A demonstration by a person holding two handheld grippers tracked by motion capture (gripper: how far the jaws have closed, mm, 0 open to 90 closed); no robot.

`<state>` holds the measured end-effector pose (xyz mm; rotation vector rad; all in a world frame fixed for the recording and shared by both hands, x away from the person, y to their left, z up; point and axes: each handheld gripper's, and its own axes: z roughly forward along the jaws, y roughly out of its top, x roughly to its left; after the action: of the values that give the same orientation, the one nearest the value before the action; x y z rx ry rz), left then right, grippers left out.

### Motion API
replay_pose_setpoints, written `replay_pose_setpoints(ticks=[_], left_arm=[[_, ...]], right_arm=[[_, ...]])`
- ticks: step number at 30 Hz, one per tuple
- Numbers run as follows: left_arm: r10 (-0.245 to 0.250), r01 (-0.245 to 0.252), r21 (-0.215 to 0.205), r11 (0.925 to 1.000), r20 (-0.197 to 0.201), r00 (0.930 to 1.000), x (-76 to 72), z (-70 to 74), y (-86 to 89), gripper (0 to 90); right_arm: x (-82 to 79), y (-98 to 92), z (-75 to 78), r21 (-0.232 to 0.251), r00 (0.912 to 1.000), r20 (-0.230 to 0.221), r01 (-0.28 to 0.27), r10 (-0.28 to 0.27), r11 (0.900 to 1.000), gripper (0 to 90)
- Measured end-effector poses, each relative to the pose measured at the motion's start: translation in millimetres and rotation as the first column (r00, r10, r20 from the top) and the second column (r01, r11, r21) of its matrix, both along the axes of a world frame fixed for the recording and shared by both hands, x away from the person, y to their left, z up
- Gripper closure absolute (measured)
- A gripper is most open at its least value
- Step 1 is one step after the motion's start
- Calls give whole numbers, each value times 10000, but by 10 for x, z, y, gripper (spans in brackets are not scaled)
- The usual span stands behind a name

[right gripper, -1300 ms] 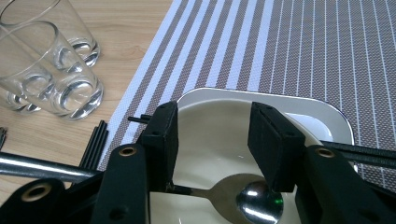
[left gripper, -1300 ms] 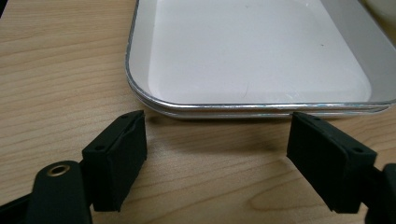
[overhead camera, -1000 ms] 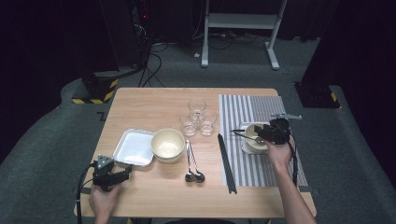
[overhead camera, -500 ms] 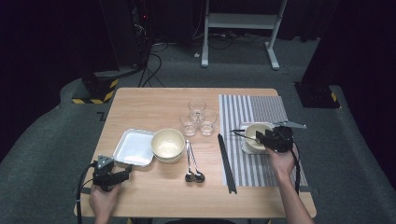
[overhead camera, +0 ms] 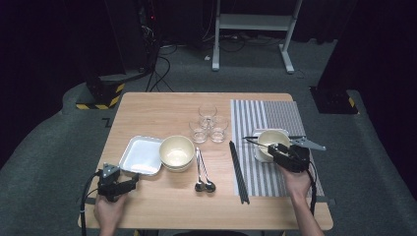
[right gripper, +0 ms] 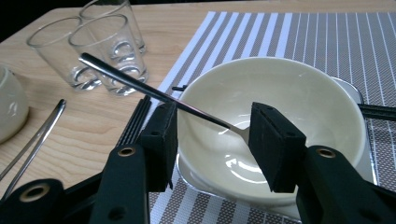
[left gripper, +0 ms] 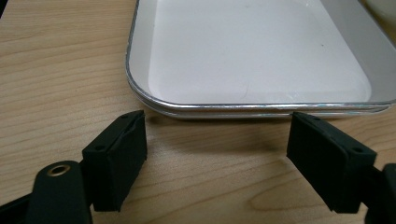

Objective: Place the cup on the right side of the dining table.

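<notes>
hovering at the near rim of the cream bowl (right gripper: 275, 121), the right gripper (right gripper: 212, 135) has its jaws apart, one on either side of the bowl's near rim, with no pad pressing on anything. the bowl sits on a small metal tray (right gripper: 357, 93) on the striped placemat (overhead camera: 275, 115), and a spoon (right gripper: 154, 93) rests inside it, its handle slanting out over the left jaw toward the three glasses (right gripper: 93, 44).

the work looks like setting a place on the mat, and the step in hand seems to be dealing with this bowl and its spoon. to do it well, the person should decide which one to take: for the spoon, close on the handle just above the rim, where it is clear of the bowl wall; for the bowl, put one pad inside and one outside the rim, and keep the spoon from tipping out. moving slowly near the glasses matters, since the handle points at them.

the left gripper (left gripper: 215, 154) waits with jaws released, just short of the edge of the empty metal tray (left gripper: 261, 60) beside the second bowl (overhead camera: 177, 151). two more spoons (overhead camera: 202, 169) and black chopsticks (overhead camera: 238, 172) lie on the wooden table (overhead camera: 152, 110).
</notes>
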<state>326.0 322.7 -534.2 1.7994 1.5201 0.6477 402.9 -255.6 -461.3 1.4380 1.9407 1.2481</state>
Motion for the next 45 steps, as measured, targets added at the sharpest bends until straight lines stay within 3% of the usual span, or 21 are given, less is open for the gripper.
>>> replay_pose_setpoints(ticks=[4,14,21,27,35,38,40,45], left_arm=[[0,0,0,10000,1,10000,0,0,0,202],[-1,1,-3,10000,0,10000,0,0,0,202],[12,-12,-16,10000,8,10000,2,0,1,201],[8,-8,-17,10000,6,10000,2,0,1,201],[0,0,-40,10000,14,10000,2,1,6,202],[-28,28,-24,10000,13,10000,4,1,8,202],[-19,19,-14,10000,9,10000,3,1,6,202],[86,-85,-61,9999,66,9999,-38,2,-5,226]], right_arm=[[-101,24,-17,-28,9993,365,-67,68,10000,541],[-322,85,-155,-158,9965,665,-493,502,9987,564],[-373,174,-341,-288,9940,358,-1021,1031,9944,564],[-330,319,-496,-519,9868,-58,-1622,1621,9854,563],[-255,480,-673,-1410,9842,-640,-1725,1649,9749,574],[-246,501,-671,-1586,9850,-499,-1711,1651,9724,567],[-219,523,-681,-1866,9824,-914,-1774,1628,9663,550],[-232,579,-686,-2401,9824,-838,-1827,1672,9534,522]])
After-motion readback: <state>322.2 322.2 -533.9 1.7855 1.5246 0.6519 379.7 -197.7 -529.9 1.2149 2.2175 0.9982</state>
